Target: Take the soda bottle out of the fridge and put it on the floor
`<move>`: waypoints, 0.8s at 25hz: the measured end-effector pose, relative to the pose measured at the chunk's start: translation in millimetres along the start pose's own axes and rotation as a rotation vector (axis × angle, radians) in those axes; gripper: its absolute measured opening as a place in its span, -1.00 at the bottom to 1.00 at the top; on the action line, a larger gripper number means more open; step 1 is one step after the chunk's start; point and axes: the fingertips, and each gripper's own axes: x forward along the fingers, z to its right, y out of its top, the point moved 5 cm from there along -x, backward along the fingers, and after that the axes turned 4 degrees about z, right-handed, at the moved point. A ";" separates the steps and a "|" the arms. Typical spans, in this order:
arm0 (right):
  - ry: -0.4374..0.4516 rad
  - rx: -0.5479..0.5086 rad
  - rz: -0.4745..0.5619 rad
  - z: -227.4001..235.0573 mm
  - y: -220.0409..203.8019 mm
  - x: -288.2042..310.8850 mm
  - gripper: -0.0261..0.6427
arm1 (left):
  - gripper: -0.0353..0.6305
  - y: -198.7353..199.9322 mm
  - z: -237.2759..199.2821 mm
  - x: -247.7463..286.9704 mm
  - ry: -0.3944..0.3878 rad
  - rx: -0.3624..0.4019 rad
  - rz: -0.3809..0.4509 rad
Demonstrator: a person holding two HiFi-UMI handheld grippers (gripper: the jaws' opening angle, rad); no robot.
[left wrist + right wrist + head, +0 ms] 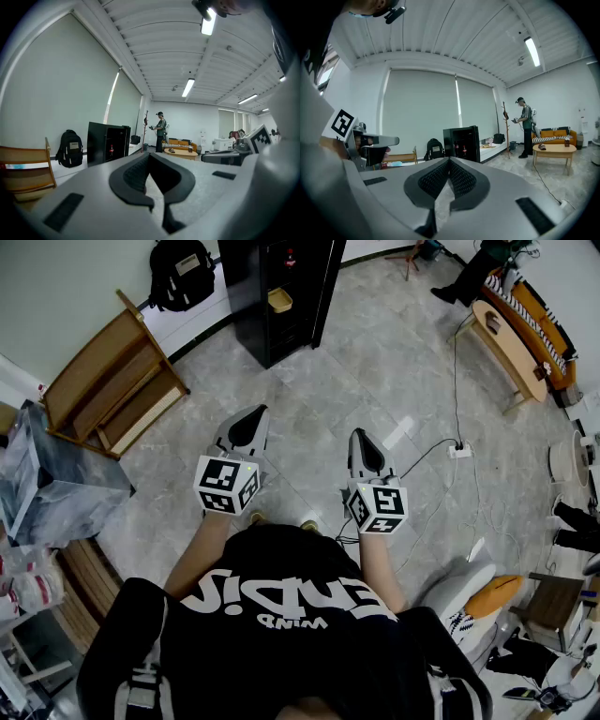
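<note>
The black fridge [277, 296] stands across the tiled floor, well ahead of both grippers. Through its front I see small red-labelled bottles [464, 151], one of them also showing in the left gripper view as a bottle [111, 150]; they are too small to tell which is the soda bottle. My left gripper [253, 413] and right gripper [362, 435] are held side by side in front of the person, pointing toward the fridge. In the gripper views the left gripper [150, 157] and the right gripper [450, 161] each have their jaws together with nothing between them.
A wooden rack [112, 381] lies at the left, with a black backpack [180, 273] against the wall beside the fridge. A power strip and cable [459, 451] lie on the floor at the right. A coffee table [506, 348], an orange sofa [539, 320] and another person [526, 126] are farther right.
</note>
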 end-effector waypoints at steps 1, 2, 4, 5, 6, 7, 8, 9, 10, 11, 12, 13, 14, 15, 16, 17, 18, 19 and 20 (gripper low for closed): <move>0.001 -0.005 0.003 -0.4 1.1 1.4 -0.86 | -0.88 0.9 -0.5 1.0 -0.001 0.003 0.003; 0.002 -0.009 0.007 -1.0 2.1 2.8 -0.86 | -0.88 1.7 -1.1 1.8 -0.002 0.007 0.005; 0.009 -0.006 0.021 -3.3 3.9 5.2 -0.86 | -0.88 2.7 -3.4 2.7 -0.003 0.012 0.010; 0.014 0.000 0.029 -5.3 4.6 6.5 -0.86 | -0.88 3.0 -5.3 2.7 -0.004 0.014 0.012; 0.018 0.007 0.036 -7.5 5.2 8.0 -0.86 | -0.88 3.3 -7.8 2.8 -0.006 0.016 0.014; 0.020 0.012 0.041 -9.8 5.6 9.9 -0.86 | -0.88 3.6 -11.0 3.3 -0.009 0.016 0.015; 0.021 0.015 0.044 -12.2 5.9 12.4 -0.86 | -0.88 4.1 -14.9 4.4 -0.014 0.016 0.017; 0.020 0.017 0.045 -14.6 6.0 15.5 -0.86 | -0.88 4.9 -19.5 6.0 -0.019 0.015 0.018; 0.018 0.017 0.046 -17.1 6.1 19.2 -0.86 | -0.88 6.1 -24.7 7.6 -0.024 0.015 0.019; 0.015 0.016 0.046 -19.7 6.1 23.0 -0.86 | -0.88 7.5 -29.8 8.9 -0.027 0.015 0.021; 0.011 0.013 0.046 -22.1 5.9 26.4 -0.86 | -0.88 8.8 -34.2 9.5 -0.030 0.015 0.023; 0.007 0.011 0.048 -24.2 5.6 29.3 -0.86 | -0.88 9.6 -37.7 9.6 -0.034 0.013 0.024; 0.001 0.009 0.051 -26.1 4.8 31.7 -0.86 | -0.88 10.1 -40.7 9.3 -0.038 0.009 0.025; -0.005 0.008 0.056 -27.7 3.8 33.9 -0.86 | -0.88 10.5 -43.4 8.8 -0.044 0.001 0.025; -0.012 0.009 0.060 -29.1 2.5 35.7 -0.86 | -0.88 11.1 -45.8 7.9 -0.050 -0.006 0.026; -0.019 0.012 0.064 -30.1 1.3 37.1 -0.86 | -0.88 12.1 -47.6 7.3 -0.058 -0.010 0.028; -0.025 0.016 0.068 -30.3 0.6 38.2 -0.86 | -0.88 12.9 -49.0 7.4 -0.066 -0.009 0.029; -0.032 0.018 0.069 -30.0 0.5 39.3 -0.86 | -0.88 13.2 -50.3 8.2 -0.073 -0.005 0.030; -0.039 0.019 0.070 -29.5 0.7 40.3 -0.86 | -0.88 12.6 -52.0 9.4 -0.077 -0.001 0.027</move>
